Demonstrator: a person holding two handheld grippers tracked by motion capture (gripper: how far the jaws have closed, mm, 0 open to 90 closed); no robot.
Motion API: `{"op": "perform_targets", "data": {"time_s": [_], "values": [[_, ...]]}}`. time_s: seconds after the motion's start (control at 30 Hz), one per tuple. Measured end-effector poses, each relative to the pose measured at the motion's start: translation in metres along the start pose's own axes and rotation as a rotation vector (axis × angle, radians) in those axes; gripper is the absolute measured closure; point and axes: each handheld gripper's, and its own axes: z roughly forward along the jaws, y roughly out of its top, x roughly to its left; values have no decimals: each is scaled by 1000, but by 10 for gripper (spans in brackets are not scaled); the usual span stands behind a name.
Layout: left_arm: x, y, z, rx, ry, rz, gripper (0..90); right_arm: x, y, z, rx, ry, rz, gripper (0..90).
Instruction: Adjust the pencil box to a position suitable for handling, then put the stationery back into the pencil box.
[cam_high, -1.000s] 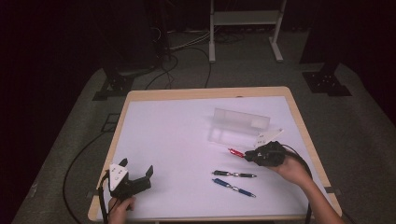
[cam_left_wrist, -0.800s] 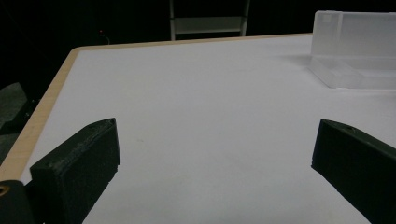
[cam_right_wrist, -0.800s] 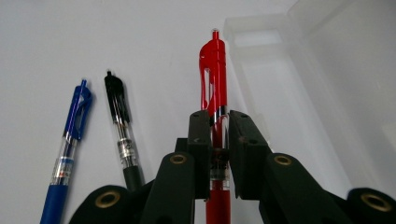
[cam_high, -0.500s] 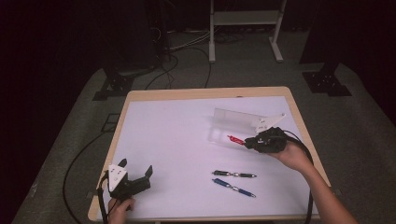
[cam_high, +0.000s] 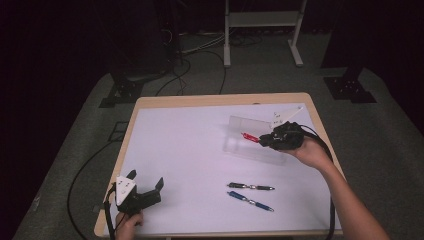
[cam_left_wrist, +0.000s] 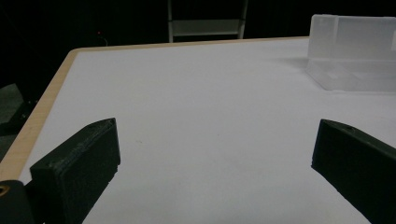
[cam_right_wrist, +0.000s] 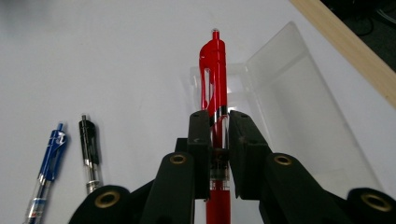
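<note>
My right gripper (cam_high: 264, 140) (cam_right_wrist: 218, 122) is shut on a red pen (cam_high: 249, 137) (cam_right_wrist: 214, 74), which sticks out straight ahead of the jaws above the open clear plastic case (cam_high: 250, 139) (cam_right_wrist: 299, 107). On the white table top lie a black pen (cam_high: 250, 187) (cam_right_wrist: 88, 149) and a blue pen (cam_high: 250, 201) (cam_right_wrist: 49, 168), side by side nearer the front. At the front left corner my left gripper (cam_high: 146, 179) (cam_left_wrist: 215, 154) rests with its jaws wide open and nothing between them.
The white sheet (cam_high: 190, 150) covers a table with a wooden edge (cam_high: 220, 100). The clear case (cam_left_wrist: 350, 51) stands far off in the left gripper view. Beyond the table lie cables and the feet of stands on a grey floor.
The right gripper has risen and moved toward the back with the red pen, from beside the case to above it. The left gripper has kept still.
</note>
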Motion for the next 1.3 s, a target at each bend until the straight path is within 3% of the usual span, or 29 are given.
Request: {"op": "perform_targets", "data": {"time_s": [0.3, 0.87, 1.3], "values": [[0, 0, 0, -1, 1, 2, 4, -16, 7, 11, 9, -5, -11, 785], [-1, 0, -1, -2, 7, 4, 4, -37, -7, 41, 64, 35, 18, 785], [-2, 0, 0, -1, 11, 12, 4, -45, -18, 56, 103, 50, 36, 783]]}}
